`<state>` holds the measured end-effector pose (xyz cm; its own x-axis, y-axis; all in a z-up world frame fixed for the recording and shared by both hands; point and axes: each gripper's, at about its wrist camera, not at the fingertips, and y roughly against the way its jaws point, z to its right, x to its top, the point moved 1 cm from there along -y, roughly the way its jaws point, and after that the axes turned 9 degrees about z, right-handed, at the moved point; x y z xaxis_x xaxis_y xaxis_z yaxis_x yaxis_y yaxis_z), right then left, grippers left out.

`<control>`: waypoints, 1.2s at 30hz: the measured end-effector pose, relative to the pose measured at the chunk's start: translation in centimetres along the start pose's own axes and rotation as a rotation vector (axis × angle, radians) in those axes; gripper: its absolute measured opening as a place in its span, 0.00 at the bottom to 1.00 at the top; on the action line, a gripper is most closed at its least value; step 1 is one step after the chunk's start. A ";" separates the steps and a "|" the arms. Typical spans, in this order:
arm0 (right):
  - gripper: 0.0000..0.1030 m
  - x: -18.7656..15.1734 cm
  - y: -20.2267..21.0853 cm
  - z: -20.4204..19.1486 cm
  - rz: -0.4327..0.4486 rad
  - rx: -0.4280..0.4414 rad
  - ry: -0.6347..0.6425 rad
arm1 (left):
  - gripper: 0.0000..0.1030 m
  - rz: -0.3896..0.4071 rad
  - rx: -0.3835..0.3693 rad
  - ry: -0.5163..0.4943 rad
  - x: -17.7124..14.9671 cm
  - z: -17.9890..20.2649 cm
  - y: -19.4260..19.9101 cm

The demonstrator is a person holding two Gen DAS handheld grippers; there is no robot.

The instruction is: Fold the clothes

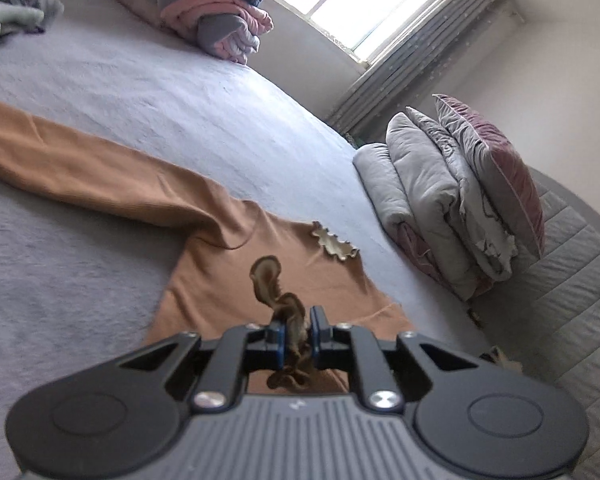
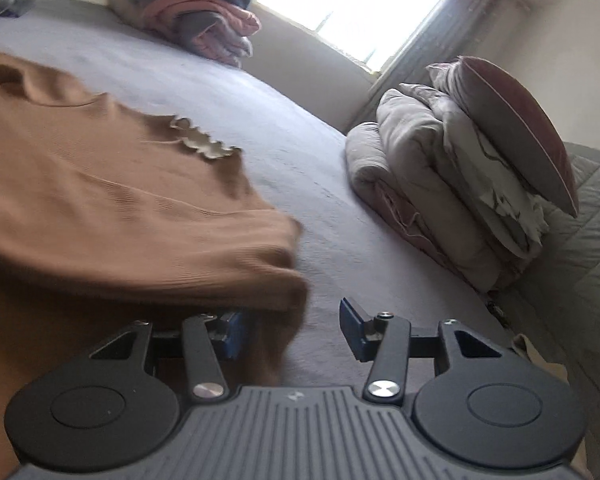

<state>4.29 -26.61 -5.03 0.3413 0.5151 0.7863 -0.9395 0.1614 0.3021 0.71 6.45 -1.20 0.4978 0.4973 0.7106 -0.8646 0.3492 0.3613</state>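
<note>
The left gripper [image 1: 298, 338] has its blue-padded fingers [image 1: 281, 344] clamped on a crumpled, ruffled brown edge of fabric [image 1: 278, 292], which stands up in a twist from between the pads. Just beyond it the brown sweater [image 1: 228, 248] lies flat on the bed [image 1: 160, 92], one long sleeve [image 1: 60, 160] stretched away to the left across the grey cover. A pale scalloped trim [image 1: 334, 245] sits at the sweater's far edge.

In the right wrist view the right gripper [image 2: 292, 334] has its fingers [image 2: 350, 328] wide apart. The left finger is partly hidden under a folded-over bulge of the sweater [image 2: 140, 220], which hangs across that side of the view; the right finger stands clear over bare bed cover [image 2: 332, 208]. Whether the cloth touches the left pad I cannot tell, as the picture is blurred there.

Further off on the right, a stack of folded grey quilts [image 1: 432, 200] with a mauve pillow [image 1: 496, 172] leaning on top rests beside a quilted grey headboard [image 1: 568, 280]. At the far edge of the bed lies a pile of folded clothes [image 1: 216, 12] in pink, grey and dark colours, and loose grey garments [image 1: 12, 12] lie at the far left corner. Behind them is a bright window [image 1: 376, 4] with a grey curtain [image 1: 420, 52] gathered at its right side.
</note>
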 end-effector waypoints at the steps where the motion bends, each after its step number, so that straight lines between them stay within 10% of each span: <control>1: 0.50 -0.1 -0.2 0.2 0.003 0.001 -0.004 | 0.12 -0.004 0.009 -0.012 -0.1 -0.1 0.3; 12: 0.43 -1.1 -1.3 -3.2 0.122 -0.037 0.347 | 0.12 -0.143 0.067 -0.013 -2.1 -3.8 -0.1; 16: 0.19 -1.5 -1.1 -4.8 0.171 -0.029 0.511 | 0.12 -0.149 0.075 -0.019 -2.1 -3.9 -0.3; 31: 0.11 -4.0 -1.8 -1.3 0.069 0.037 0.424 | 0.11 -0.248 0.027 -0.154 -5.4 -2.6 0.9; 36: 0.13 -3.8 -1.3 -0.6 0.056 0.059 0.405 | 0.26 -0.238 0.012 -0.239 -5.1 -2.1 1.8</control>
<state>4.20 -28.25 -8.69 0.2395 0.8135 0.5299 -0.9492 0.0814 0.3041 -3.21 6.23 -5.45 0.6568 0.2025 0.7264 -0.7276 0.4232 0.5399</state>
